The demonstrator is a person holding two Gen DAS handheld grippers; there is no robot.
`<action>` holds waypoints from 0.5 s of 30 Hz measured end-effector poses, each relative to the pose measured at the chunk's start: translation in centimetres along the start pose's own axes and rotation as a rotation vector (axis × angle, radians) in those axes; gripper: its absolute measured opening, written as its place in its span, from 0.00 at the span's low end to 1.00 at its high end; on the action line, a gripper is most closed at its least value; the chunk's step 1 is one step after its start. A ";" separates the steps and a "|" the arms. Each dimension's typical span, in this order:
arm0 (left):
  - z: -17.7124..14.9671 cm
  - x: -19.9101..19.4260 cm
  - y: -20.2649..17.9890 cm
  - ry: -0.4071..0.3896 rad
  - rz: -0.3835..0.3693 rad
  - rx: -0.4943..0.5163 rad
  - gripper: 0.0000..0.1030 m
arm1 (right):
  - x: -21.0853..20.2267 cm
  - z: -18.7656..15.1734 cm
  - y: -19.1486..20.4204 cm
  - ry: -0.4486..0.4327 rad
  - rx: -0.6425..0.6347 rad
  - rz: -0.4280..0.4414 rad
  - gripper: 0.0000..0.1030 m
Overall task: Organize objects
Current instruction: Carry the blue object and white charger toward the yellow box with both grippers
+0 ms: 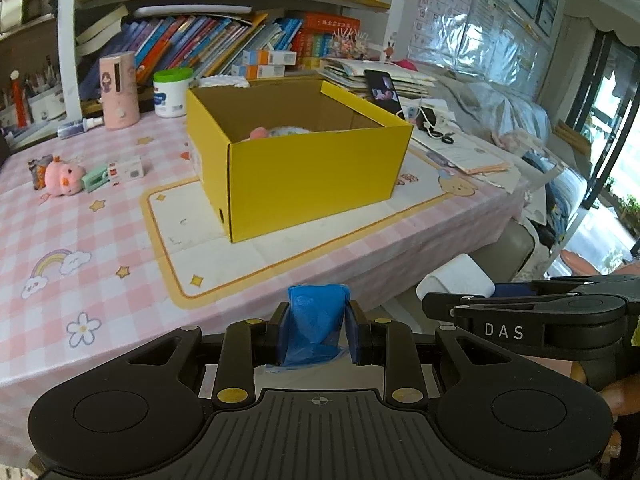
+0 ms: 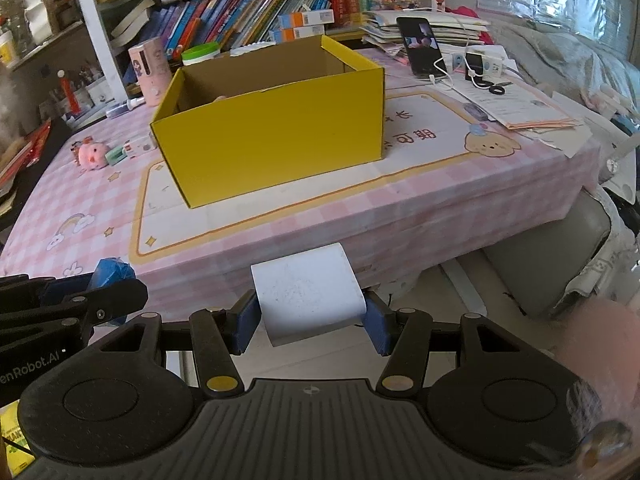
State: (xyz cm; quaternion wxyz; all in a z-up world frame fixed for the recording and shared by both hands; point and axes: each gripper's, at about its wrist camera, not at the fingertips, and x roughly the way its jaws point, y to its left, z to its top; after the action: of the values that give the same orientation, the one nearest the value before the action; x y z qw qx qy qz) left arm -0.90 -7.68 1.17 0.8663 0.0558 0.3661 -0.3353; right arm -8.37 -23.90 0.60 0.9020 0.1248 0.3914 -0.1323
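Observation:
An open yellow cardboard box (image 1: 304,168) stands on a placemat on the pink checked table; it also shows in the right wrist view (image 2: 272,136). Inside it I see a pink item (image 1: 259,133) and a patterned one. My left gripper (image 1: 318,326) is shut on a crumpled blue bag (image 1: 316,316), held in front of the table's near edge. My right gripper (image 2: 310,314) is shut on a white rounded box (image 2: 308,296), also off the near edge, to the right of the left gripper. A pink plush toy (image 1: 62,178) lies at the table's left.
Beside the plush lie a green clip and a small white item (image 1: 126,170). A pink cylinder (image 1: 118,90) and a green-lidded tub (image 1: 172,92) stand behind the box. Phone (image 2: 422,46), chargers and papers (image 2: 520,108) crowd the right. A bookshelf runs along the back. A grey chair (image 2: 548,264) sits below right.

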 end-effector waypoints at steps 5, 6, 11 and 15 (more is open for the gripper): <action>0.5 0.5 -0.2 -0.001 0.001 0.000 0.26 | 0.5 0.8 -0.5 -0.001 0.000 -0.004 0.51; 0.6 0.6 -0.2 -0.001 0.001 0.001 0.26 | 0.7 1.0 -0.6 0.000 0.000 -0.005 0.51; 1.3 1.4 -0.3 0.000 0.007 -0.006 0.25 | 1.4 1.8 -0.8 0.008 -0.011 0.001 0.51; 1.7 1.9 -0.1 -0.001 0.014 -0.022 0.25 | 2.0 2.5 -0.9 0.014 -0.025 0.007 0.51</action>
State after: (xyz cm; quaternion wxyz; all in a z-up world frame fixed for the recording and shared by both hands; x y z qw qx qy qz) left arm 0.98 -9.37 1.11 0.8694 0.0487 0.3687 -0.3254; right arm -5.70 -25.83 0.65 0.9013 0.1155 0.3989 -0.1235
